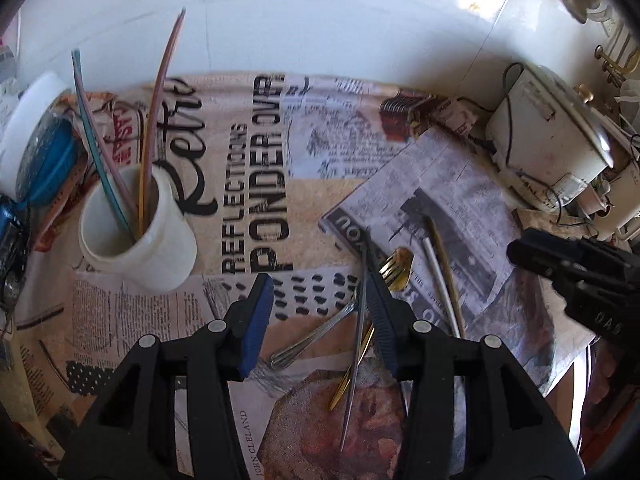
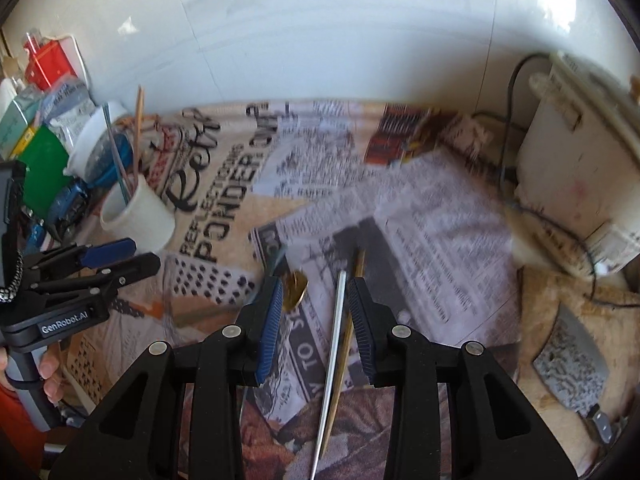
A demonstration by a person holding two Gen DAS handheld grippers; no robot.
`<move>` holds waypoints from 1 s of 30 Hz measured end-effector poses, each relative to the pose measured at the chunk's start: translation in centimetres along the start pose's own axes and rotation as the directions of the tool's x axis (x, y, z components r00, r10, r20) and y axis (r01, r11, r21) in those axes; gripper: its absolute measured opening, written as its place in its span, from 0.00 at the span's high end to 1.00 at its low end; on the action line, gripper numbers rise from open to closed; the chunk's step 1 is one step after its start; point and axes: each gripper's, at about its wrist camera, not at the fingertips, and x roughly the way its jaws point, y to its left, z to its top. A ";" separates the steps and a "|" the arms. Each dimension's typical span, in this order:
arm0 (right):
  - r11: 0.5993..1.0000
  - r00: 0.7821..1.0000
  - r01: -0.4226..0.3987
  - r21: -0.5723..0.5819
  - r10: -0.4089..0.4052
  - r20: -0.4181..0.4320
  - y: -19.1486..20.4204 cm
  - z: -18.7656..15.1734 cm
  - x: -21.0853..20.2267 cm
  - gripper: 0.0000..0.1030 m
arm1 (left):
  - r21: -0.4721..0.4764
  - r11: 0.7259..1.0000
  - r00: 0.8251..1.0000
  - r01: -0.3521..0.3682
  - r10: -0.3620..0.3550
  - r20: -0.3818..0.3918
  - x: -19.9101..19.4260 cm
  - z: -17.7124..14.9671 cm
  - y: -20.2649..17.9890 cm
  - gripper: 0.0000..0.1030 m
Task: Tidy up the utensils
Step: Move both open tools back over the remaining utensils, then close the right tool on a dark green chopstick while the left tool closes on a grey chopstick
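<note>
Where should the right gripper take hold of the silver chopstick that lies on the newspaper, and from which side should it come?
Grip the silver chopstick near its middle, coming straight down from above. It lies flat, pointing away from the camera, between the open fingers of the right gripper. A wooden chopstick lies close against its right side, so closing will probably catch both; shift slightly left if only one is wanted.

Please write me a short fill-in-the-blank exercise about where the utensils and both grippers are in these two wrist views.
1. The white cup holds several thin sticks that stand ____ in it.
2. The left gripper and the right gripper both have their fingers ____.
3. The gold fork lies on the printed ____.
4. In the right wrist view, the white stick lies ____ the right gripper's two fingers.

Missing words: upright; open; tablecloth; between
</note>
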 end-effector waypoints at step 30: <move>0.994 0.967 -0.100 -0.050 0.086 -0.240 4.0 -3.2 11.2 0.94 | -0.077 0.993 0.977 0.088 -0.101 -0.186 6.7 -5.0 0.4 0.72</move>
